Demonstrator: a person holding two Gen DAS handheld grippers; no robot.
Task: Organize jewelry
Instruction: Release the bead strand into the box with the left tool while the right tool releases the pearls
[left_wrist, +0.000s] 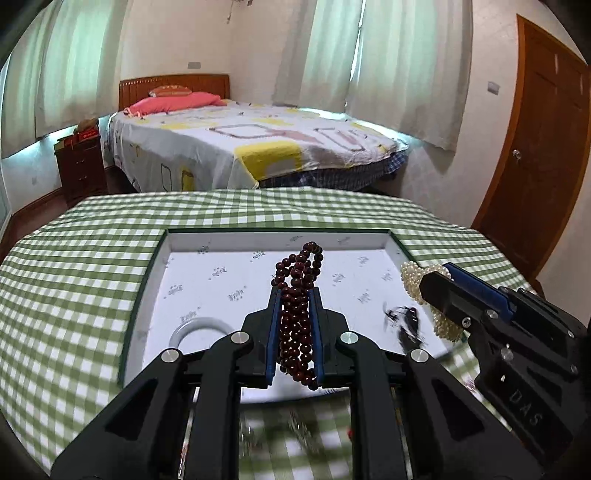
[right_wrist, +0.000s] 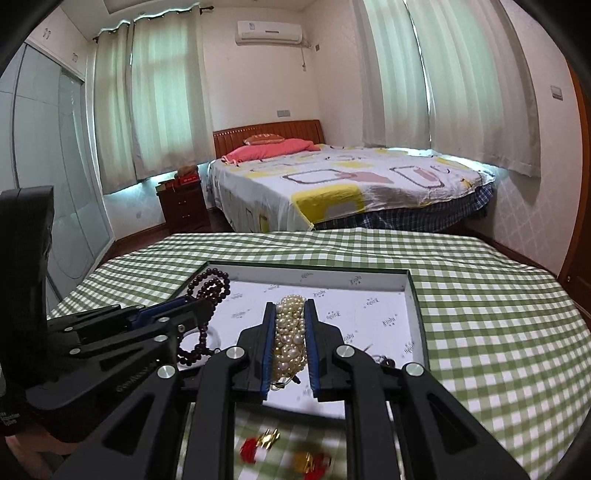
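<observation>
Checked tablecloth (left_wrist: 92, 258), white tray (left_wrist: 221, 243), left gripper (left_wrist: 295, 295) clamping dark beads (left_wrist: 295, 325), right gripper (right_wrist: 290, 310), lettered "DAS", clamping pearls (right_wrist: 290, 332).

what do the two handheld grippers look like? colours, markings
Both the left gripper and right gripper are matte black angular linkages with silver round pivot caps and blue finger pads. The right one's body carries embossed "DAS" lettering. No cables visible.

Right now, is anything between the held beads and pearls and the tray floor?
Mostly clear. The left gripper holds the red beads, the right gripper the pearls, both over the tray. On its floor lie only a white ring near-left and a dark piece near-right.
</observation>
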